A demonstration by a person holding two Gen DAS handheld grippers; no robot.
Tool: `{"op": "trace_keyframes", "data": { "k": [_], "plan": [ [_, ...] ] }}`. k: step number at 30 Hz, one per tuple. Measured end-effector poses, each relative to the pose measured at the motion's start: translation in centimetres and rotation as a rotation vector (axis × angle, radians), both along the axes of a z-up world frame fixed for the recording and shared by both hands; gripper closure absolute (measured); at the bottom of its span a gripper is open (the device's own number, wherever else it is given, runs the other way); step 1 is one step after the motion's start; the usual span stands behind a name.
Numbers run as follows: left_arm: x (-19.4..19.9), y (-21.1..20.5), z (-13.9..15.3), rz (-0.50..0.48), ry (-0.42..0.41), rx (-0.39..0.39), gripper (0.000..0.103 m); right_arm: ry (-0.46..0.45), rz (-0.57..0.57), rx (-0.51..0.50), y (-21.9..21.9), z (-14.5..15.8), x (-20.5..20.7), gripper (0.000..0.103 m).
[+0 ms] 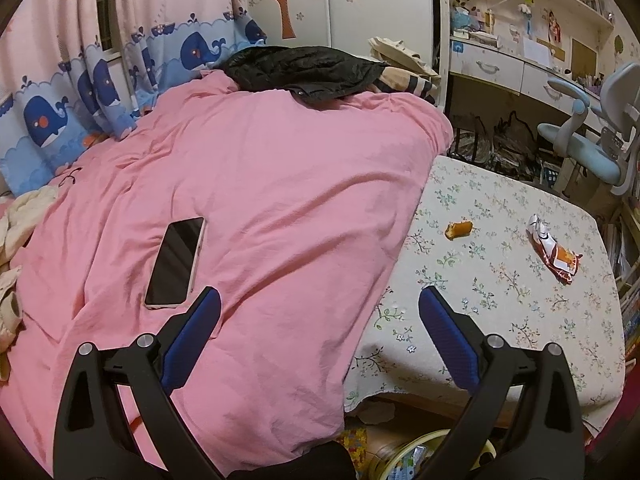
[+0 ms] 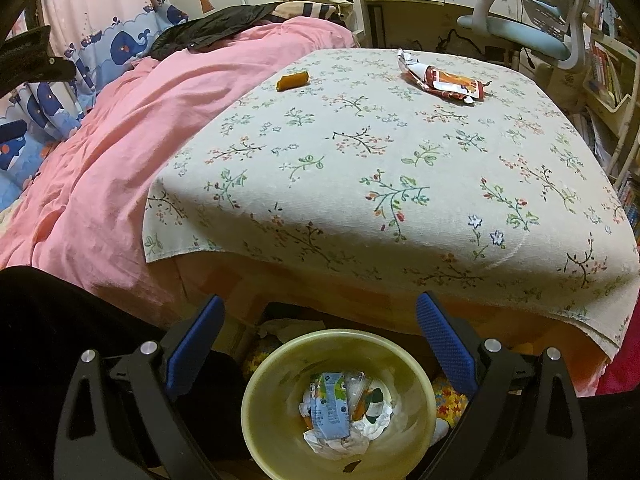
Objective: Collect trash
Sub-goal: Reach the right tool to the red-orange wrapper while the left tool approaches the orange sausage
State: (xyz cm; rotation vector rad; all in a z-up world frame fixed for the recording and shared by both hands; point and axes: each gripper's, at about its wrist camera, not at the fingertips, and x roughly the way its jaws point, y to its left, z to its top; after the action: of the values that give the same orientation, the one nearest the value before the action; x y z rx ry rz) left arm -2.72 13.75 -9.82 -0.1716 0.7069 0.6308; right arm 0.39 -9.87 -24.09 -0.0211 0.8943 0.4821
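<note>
Trash partly collected: crumpled packets already in yellow bin [image 2: 280, 432] on floor below table edge. Left on floral tablecloth [image 2: 360, 160]: torn snack wrapper [image 2: 444, 82] and orange food scrap [image 2: 293, 81], well apart. Left gripper [image 1: 320, 320] and right gripper [image 2: 320, 328] both spread wide, empty.

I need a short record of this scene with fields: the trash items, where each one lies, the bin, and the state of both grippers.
trash on table: crumpled snack wrapper; orange food piece
table: floral tablecloth, beside the pink blanket
bin: yellow-green bin on the floor below the table edge, already holding wrappers
non-trash: phone lying on the blanket
left gripper: open, empty
right gripper: open, empty, above the bin
</note>
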Motion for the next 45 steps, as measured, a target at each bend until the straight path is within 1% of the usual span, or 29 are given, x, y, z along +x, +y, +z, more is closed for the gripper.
{"op": "trace_keyframes", "data": {
  "k": [8,11,14,17,19,24,27,33,39,45],
  "plan": [
    [1.1,-0.1,-0.6,-0.017,0.012,-0.006,0.007,-0.041,0.007,0.004,0.0,1.5,0.4,0.010],
    [1.7,-0.1,-1.0,-0.023,0.014,-0.018,0.007,-0.064,0.014,0.010,-0.3,2.8,0.9,0.010],
    [2.4,-0.1,-1.6,-0.031,0.021,-0.025,0.007,-0.108,0.021,0.008,-0.6,4.7,1.8,0.009],
    [3.3,-0.1,-2.1,-0.044,0.025,-0.037,0.007,-0.168,0.034,-0.010,-1.0,6.9,3.6,0.008],
    [4.2,-0.3,-2.3,-0.058,0.024,-0.040,0.007,-0.201,0.029,-0.025,-1.6,8.1,5.5,0.008],
    [6.7,-1.0,-2.8,-0.100,0.007,-0.051,0.007,-0.245,0.022,-0.069,-2.6,9.6,10.1,0.008],
    [8.7,-1.9,-3.2,-0.130,0.017,-0.044,0.007,-0.257,0.007,-0.098,-3.0,9.5,12.9,0.008],
    [11.8,-3.7,-3.1,-0.171,0.021,-0.016,0.007,-0.232,-0.021,-0.099,-3.7,8.4,17.0,0.008],
    [13.5,-3.9,-3.9,-0.184,0.042,-0.015,0.007,-0.234,-0.017,-0.124,-3.4,7.9,19.7,0.008],
    [14.5,-3.9,-5.1,-0.202,0.075,-0.021,0.007,-0.215,-0.006,-0.136,-3.0,7.0,22.4,0.008]
  ]
}}
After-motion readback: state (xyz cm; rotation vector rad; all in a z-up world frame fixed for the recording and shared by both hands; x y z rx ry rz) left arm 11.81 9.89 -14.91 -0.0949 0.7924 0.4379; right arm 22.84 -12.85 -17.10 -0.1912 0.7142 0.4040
